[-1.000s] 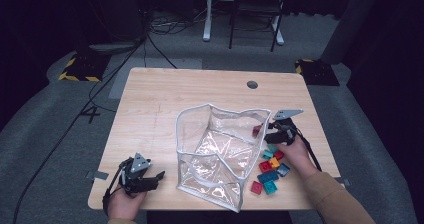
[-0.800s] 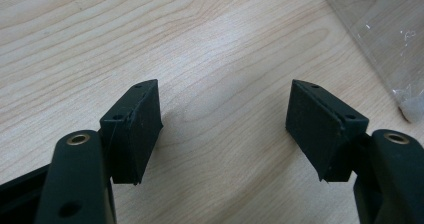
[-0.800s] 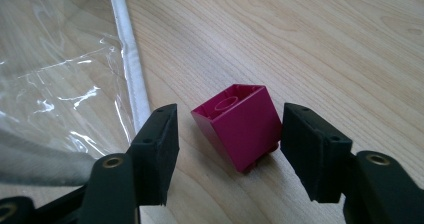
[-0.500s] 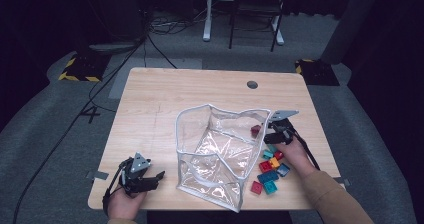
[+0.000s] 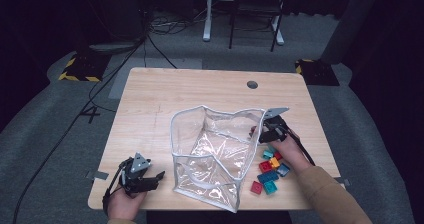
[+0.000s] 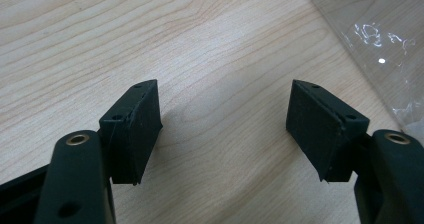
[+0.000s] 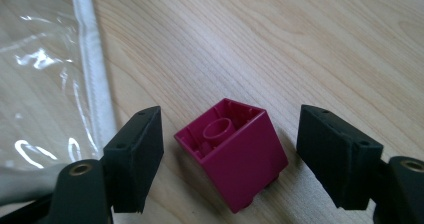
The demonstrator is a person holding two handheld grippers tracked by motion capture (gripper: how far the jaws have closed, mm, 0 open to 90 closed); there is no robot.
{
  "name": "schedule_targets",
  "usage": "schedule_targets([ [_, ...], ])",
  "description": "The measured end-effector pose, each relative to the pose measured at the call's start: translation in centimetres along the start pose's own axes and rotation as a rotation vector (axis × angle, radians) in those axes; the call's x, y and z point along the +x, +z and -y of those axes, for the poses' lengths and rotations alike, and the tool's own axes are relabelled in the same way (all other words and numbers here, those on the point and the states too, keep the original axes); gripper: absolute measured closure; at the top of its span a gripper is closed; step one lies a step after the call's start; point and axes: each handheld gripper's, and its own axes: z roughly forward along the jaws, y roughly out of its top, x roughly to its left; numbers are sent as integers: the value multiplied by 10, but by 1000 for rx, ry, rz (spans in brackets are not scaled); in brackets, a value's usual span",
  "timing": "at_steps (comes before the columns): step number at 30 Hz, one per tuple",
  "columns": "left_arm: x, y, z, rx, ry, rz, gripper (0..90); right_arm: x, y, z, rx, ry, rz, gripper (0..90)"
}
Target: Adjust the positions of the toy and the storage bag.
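Two grippers, both open. Right gripper [image 7: 227,154]: jaws just opened, magenta brick [image 7: 232,151] loose between them, hollow side up, tilted, untouched by either pad, beside bag [image 5: 215,159] rim. Left gripper [image 6: 225,129]: jaws apart over bare table [image 6: 210,44], nothing between, near bag's corner. Brick pile [image 5: 270,171] under right hand.

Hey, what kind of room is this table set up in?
Probably a lab or recording studio, not a home: grey carpet, dark surroundings, cables trailing across the floor, hazard-striped floor plates, and a lone wooden table.
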Motion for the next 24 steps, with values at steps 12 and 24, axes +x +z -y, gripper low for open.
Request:
schedule_targets([
  [12,0,0,0,0,0,0,304,3,-4,0,10,21,11,464],
  [24,1,2,-2,2,1,-2,292,-1,-25,0,6,48,33,536],
])
